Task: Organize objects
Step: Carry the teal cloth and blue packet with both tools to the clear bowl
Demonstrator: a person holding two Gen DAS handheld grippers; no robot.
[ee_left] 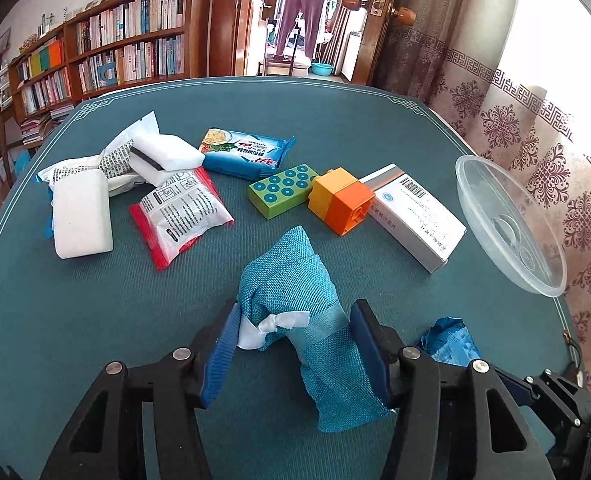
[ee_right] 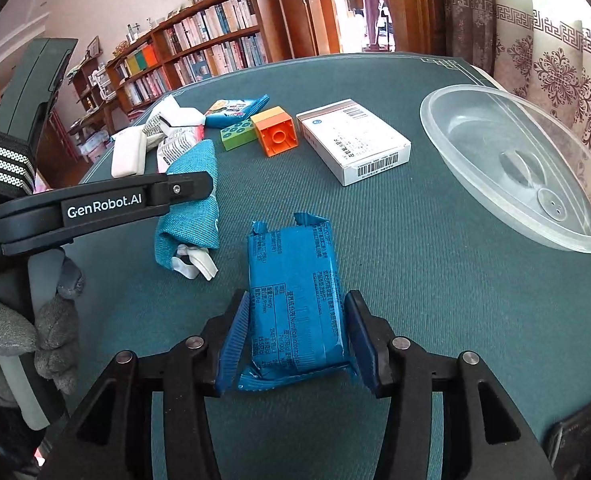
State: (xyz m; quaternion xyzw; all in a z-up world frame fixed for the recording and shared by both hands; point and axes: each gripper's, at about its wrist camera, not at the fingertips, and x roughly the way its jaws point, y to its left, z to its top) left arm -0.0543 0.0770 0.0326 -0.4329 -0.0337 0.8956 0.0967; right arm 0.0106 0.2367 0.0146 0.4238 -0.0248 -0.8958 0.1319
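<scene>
My left gripper (ee_left: 295,344) has its jaws around a teal woven pouch (ee_left: 291,292) with a white ribbon; the pads touch its sides and it rests on the green tablecloth. The pouch also shows in the right wrist view (ee_right: 191,200), under the left gripper's finger. My right gripper (ee_right: 295,332) has its jaws around a blue foil packet (ee_right: 295,300) lying on the table, pads against both sides. A clear plastic bowl (ee_left: 511,224) sits at the right edge, and also shows in the right wrist view (ee_right: 515,160).
Behind lie a white medicine box (ee_left: 415,216), an orange-yellow block (ee_left: 341,200), a green dotted block (ee_left: 281,190), a blue noodle packet (ee_left: 247,152), a red-edged sachet (ee_left: 181,216), a white sponge (ee_left: 81,220) and white wrapped packs (ee_left: 155,156). Bookshelves stand beyond the table.
</scene>
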